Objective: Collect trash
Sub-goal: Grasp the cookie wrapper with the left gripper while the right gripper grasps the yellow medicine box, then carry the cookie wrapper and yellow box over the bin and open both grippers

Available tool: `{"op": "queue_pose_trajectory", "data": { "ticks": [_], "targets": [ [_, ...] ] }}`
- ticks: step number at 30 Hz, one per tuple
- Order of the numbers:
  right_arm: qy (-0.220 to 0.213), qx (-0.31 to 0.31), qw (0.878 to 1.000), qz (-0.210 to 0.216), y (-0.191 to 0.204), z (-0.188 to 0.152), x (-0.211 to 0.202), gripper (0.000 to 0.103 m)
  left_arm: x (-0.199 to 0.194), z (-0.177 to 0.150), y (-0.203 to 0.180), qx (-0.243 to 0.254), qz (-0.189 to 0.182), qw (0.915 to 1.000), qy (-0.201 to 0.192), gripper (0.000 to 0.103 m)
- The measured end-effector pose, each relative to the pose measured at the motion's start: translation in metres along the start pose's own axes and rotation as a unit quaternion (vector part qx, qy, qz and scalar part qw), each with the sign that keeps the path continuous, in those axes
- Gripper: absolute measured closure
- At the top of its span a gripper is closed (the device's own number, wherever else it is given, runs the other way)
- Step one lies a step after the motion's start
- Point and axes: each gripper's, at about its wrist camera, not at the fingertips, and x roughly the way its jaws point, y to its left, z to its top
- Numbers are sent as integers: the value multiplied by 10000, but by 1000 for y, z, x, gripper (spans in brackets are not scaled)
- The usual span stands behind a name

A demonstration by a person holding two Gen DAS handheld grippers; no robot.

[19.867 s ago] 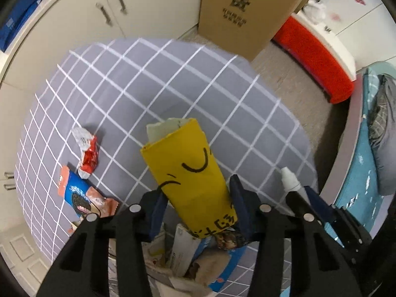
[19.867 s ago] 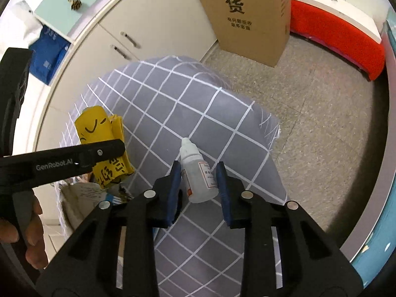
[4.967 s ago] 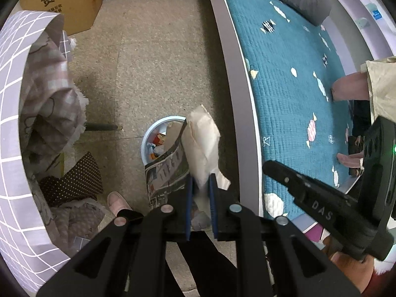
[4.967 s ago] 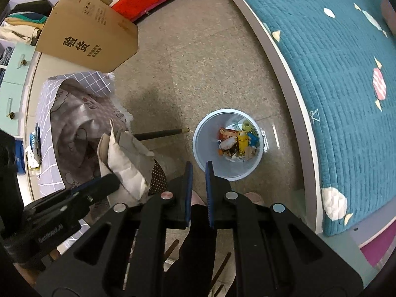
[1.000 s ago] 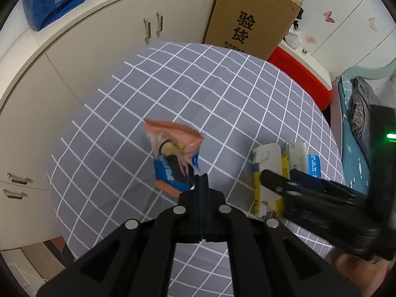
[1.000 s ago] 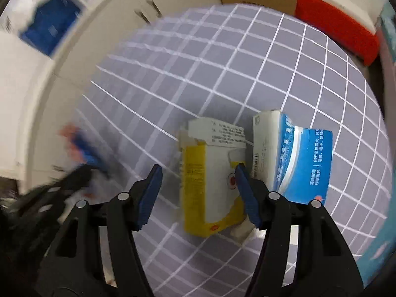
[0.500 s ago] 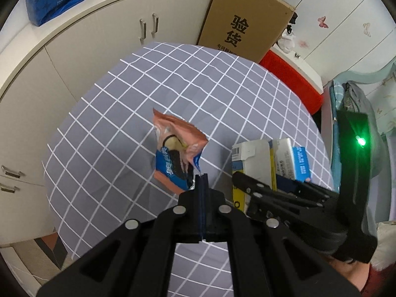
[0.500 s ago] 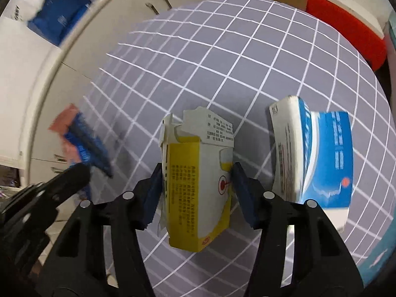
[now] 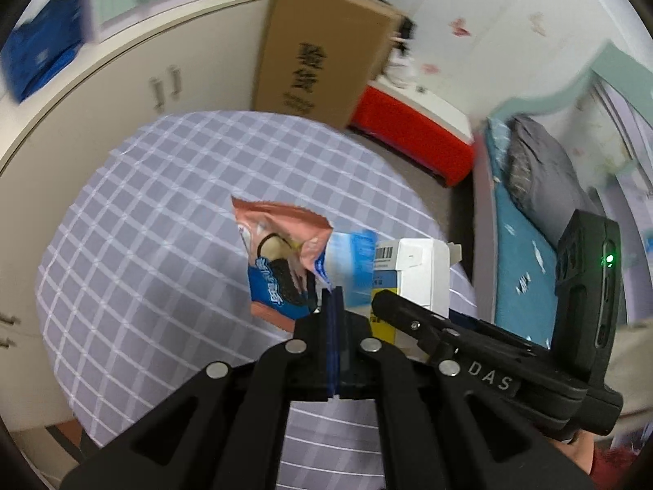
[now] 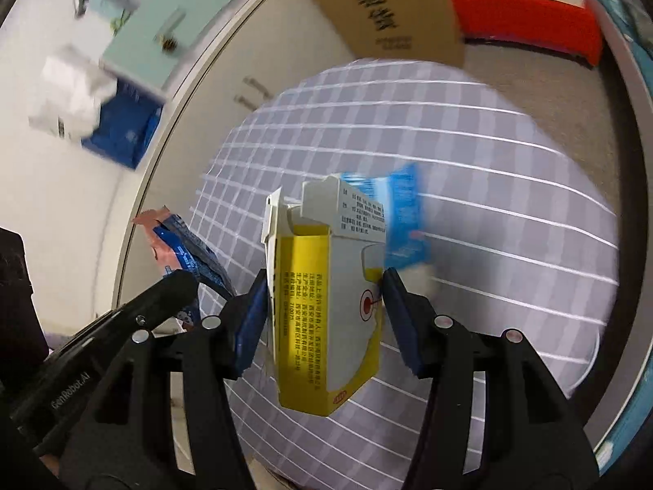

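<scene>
My left gripper (image 9: 331, 298) is shut on the edge of a pink and blue cookie wrapper (image 9: 281, 257), held above the round table with the grey checked cloth (image 9: 143, 245). My right gripper (image 10: 324, 286) is shut on an open yellow and white carton (image 10: 326, 310), lifted off the table. The carton also shows in the left wrist view (image 9: 412, 277). The wrapper shows at the left of the right wrist view (image 10: 183, 253). A blue and white box (image 10: 404, 220) lies on the cloth just behind the carton, blurred.
A tall cardboard box (image 9: 318, 69) stands on the floor behind the table, next to a red bench (image 9: 412, 134). White cabinets (image 9: 122, 94) curve along the left. A bed with a teal cover (image 9: 526, 269) is on the right.
Both grippers have risen and tilted up from the table, the left with the wrapper, the right with the yellow carton. The blue box stays on the cloth.
</scene>
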Motion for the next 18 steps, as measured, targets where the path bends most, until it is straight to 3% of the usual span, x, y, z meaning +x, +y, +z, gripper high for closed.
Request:
{"op": "queue_pose_trajectory", "data": {
  "ticks": [8,13,18],
  "targets": [
    [-337,827,9953,-382,-128,-53,-89,49,37,-53,-134,772,-447,9948,495,103],
    [-345,1449,9850,-867,-217,-101,-132,48,80,-108,-217,1272,-814,9824,1097,103],
    [-228,2016,9712,-1250,-288,-150,-146,48,131,-162,-266,1673,-907,9671,1686,103]
  ]
}}
